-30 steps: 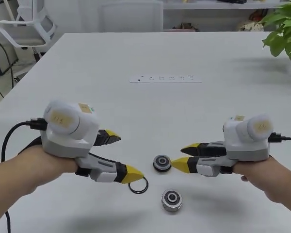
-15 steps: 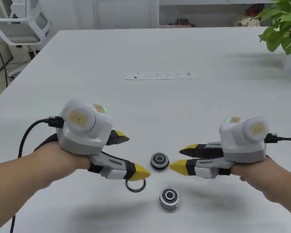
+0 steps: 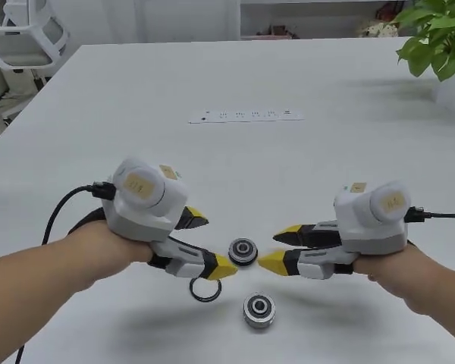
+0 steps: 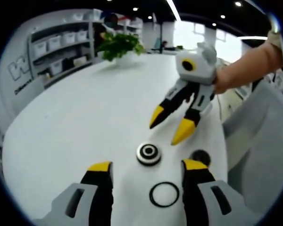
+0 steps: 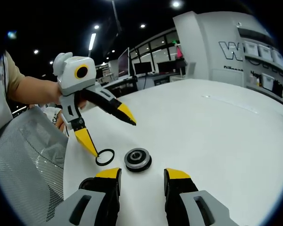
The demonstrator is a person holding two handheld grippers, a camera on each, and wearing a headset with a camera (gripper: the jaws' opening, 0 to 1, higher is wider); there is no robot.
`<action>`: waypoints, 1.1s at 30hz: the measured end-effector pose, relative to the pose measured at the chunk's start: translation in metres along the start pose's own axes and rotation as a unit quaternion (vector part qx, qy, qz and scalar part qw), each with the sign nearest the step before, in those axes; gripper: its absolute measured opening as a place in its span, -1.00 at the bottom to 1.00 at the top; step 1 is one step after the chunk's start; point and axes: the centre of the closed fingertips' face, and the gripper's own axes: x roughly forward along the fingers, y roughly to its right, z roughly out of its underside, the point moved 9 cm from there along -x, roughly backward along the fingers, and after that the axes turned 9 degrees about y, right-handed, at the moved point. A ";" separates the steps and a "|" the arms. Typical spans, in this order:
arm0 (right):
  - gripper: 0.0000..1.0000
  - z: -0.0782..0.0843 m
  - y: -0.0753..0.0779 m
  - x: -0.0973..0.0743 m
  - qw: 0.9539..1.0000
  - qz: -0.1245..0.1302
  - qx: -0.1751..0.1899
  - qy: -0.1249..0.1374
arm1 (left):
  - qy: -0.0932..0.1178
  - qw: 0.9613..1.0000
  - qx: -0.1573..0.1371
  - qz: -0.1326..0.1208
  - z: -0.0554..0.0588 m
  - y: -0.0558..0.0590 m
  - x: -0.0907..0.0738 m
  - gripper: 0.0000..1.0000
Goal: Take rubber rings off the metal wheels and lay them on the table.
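Note:
Two metal wheels lie on the white table: one (image 3: 243, 250) between the gripper tips, another (image 3: 258, 310) nearer me. A loose black rubber ring (image 3: 205, 289) lies flat just below the left gripper (image 3: 214, 244), which is open, its lower tip over the ring. The right gripper (image 3: 273, 248) is open too, tips just right of the farther wheel. In the left gripper view the wheel (image 4: 148, 153) sits just ahead of the open jaws and the ring (image 4: 164, 194) between them. In the right gripper view the wheel (image 5: 137, 159) and ring (image 5: 105, 157) lie ahead.
A white power strip (image 3: 246, 115) lies mid-table farther back. A green plant (image 3: 432, 38) stands at the back right and an office chair (image 3: 30, 30) beyond the table's left corner. A black cable (image 3: 61, 212) trails from the left gripper.
The left gripper has moved right, closer to the farther wheel, its lower tip now above the ring. The right gripper keeps its place beside the wheel. The head camera has shifted.

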 end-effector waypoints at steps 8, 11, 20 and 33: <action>-0.32 0.002 -0.001 0.002 1.000 -0.005 -0.001 -0.004 | -0.004 1.000 0.006 0.008 0.001 0.003 0.010 0.08; -0.32 0.004 -0.002 0.003 1.000 -0.006 -0.003 -0.006 | -0.005 1.000 0.009 0.008 0.001 0.003 0.013 0.06; -0.32 0.006 -0.003 0.005 1.000 -0.008 -0.003 -0.007 | -0.001 1.000 0.002 0.012 0.000 0.003 0.021 -0.14; -0.32 0.007 0.000 0.003 1.000 -0.005 -0.002 -0.007 | -0.007 1.000 0.017 0.019 -0.002 0.004 0.031 -0.47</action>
